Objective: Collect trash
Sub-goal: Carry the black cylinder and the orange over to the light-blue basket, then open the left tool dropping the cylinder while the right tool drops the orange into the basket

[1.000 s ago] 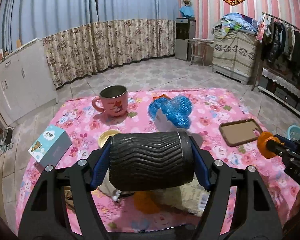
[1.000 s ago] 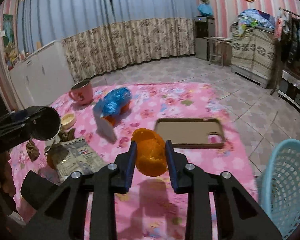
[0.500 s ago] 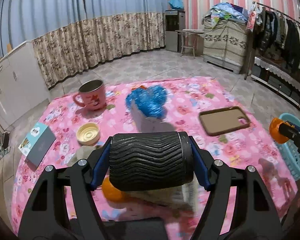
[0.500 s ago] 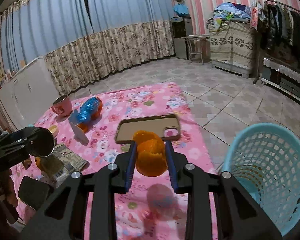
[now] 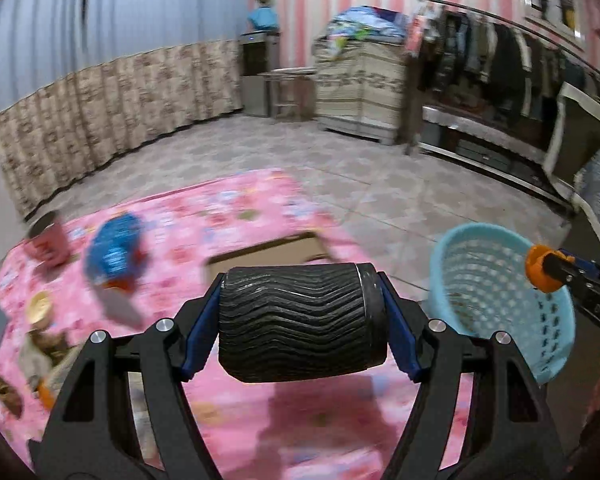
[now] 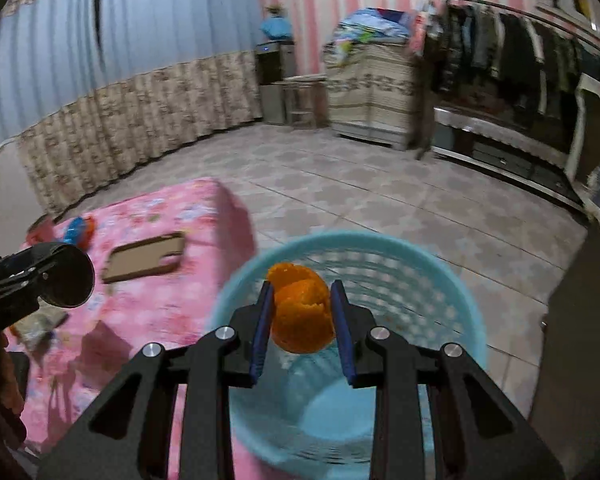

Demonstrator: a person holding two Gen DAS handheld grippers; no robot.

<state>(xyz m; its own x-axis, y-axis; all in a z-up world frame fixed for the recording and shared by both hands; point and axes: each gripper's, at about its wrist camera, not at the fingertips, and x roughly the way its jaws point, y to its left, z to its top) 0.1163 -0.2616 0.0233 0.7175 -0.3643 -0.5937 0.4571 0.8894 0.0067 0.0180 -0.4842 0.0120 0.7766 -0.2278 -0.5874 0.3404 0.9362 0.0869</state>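
Observation:
My right gripper [image 6: 302,304] is shut on an orange peel [image 6: 300,314] and hangs over the mouth of the light blue mesh basket [image 6: 452,292]. The left wrist view shows the same peel [image 5: 542,274] at the basket's [image 5: 500,296] right rim. Between the fingers of my left gripper [image 5: 302,320], shut on it, lies a black ribbed cup [image 5: 300,320] on its side, above the pink flowered tablecloth [image 5: 228,216] near its right edge. In the right wrist view the cup [image 6: 66,276] shows at the far left.
On the cloth lie a brown phone case [image 6: 144,258], a blue foil wrapper [image 5: 116,250], a pink mug [image 5: 48,242], a small yellow lid [image 5: 38,306] and crumpled scraps [image 5: 40,356]. Tiled floor surrounds the basket; a clothes rack [image 6: 520,56] and a cabinet [image 6: 368,92] stand behind.
Both grippers swung to the right, away from the middle of the table. The orange peel went from above the cloth to above the basket. The cup came to the cloth's right side.

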